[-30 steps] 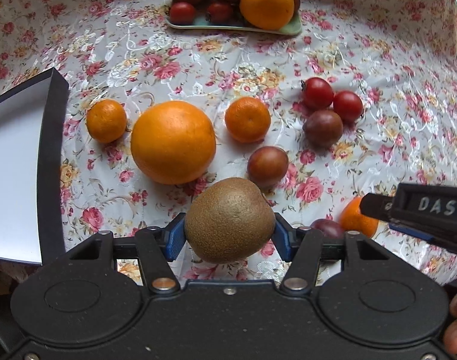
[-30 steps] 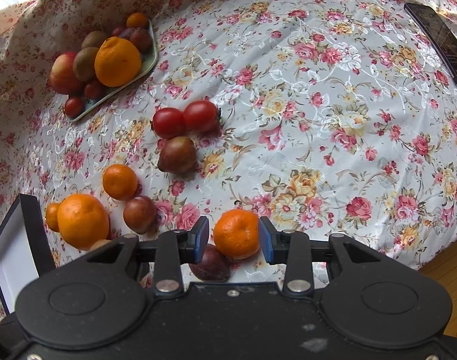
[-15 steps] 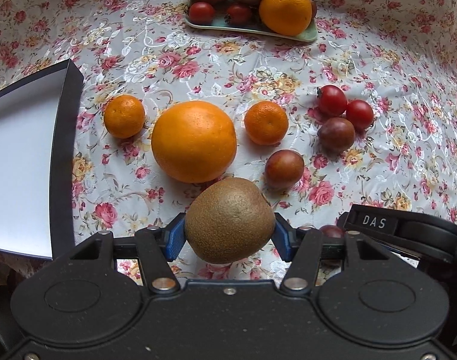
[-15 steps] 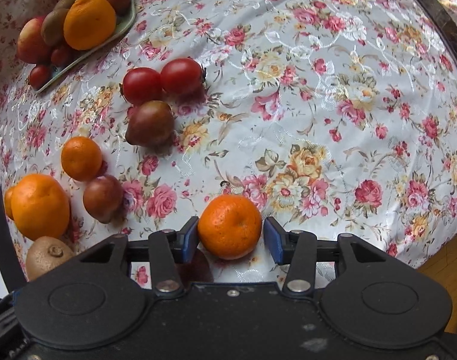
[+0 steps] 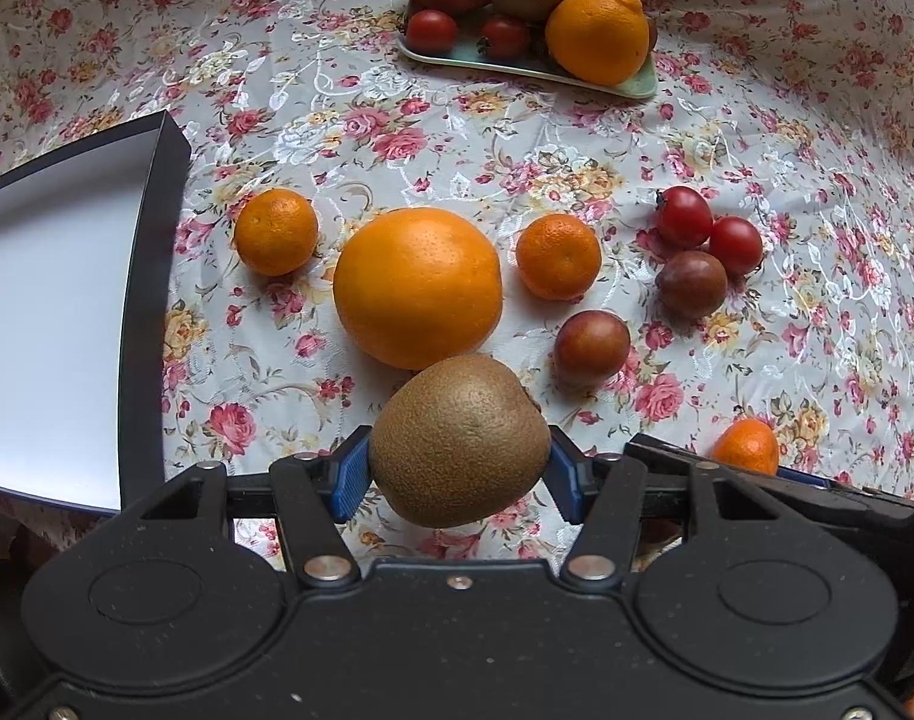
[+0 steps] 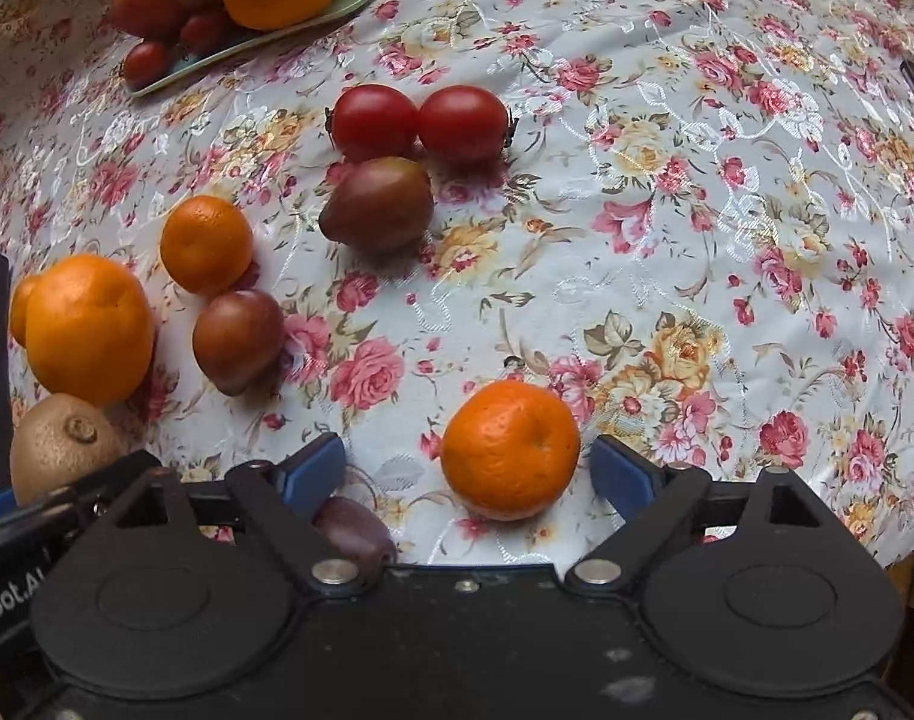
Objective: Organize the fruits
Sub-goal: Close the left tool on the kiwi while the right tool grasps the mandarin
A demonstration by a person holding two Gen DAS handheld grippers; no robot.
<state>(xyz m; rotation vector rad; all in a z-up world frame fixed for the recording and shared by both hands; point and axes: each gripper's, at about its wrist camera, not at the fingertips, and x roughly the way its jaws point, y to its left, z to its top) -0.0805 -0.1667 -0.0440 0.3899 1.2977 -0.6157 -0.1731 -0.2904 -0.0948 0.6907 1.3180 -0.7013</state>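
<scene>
Left tool [image 5: 460, 468]: clenched on the kiwi [image 5: 460, 441]; I see both blue pads pressed to its sides, the fruit held just on my side of the large orange [image 5: 418, 287].
Right tool [image 6: 469, 474]: released; I see its pads spread wide, with a gap on either side of the near mandarin [image 6: 510, 450].
Near mandarin: sitting on the cloth between the right tool's pads, well to the right of the large orange.
Large orange: on the floral cloth [image 5: 577, 138] that covers the counter, mid-scene; my landmark for all entries.
Small mandarins: one [image 5: 275, 231] just left of the large orange, one [image 5: 558, 256] just right of it, neither touching.
Brown plum-like fruit: one [image 5: 591, 348] right of the large orange and nearer me; a second [image 5: 691, 284] farther right.
Cherry tomatoes [image 5: 706, 228]: a pair, touching each other and the second brown fruit, well right of the large orange.
Dark purple fruit [image 6: 355, 531]: partly hidden under the right tool's left finger.
Green plate [image 5: 631, 84]: well beyond the large orange, heaped with an apple, kiwi, orange and tomatoes.
Black-rimmed box [image 5: 148, 276]: left of the large orange, white inside, open; I see nothing in the visible part.
</scene>
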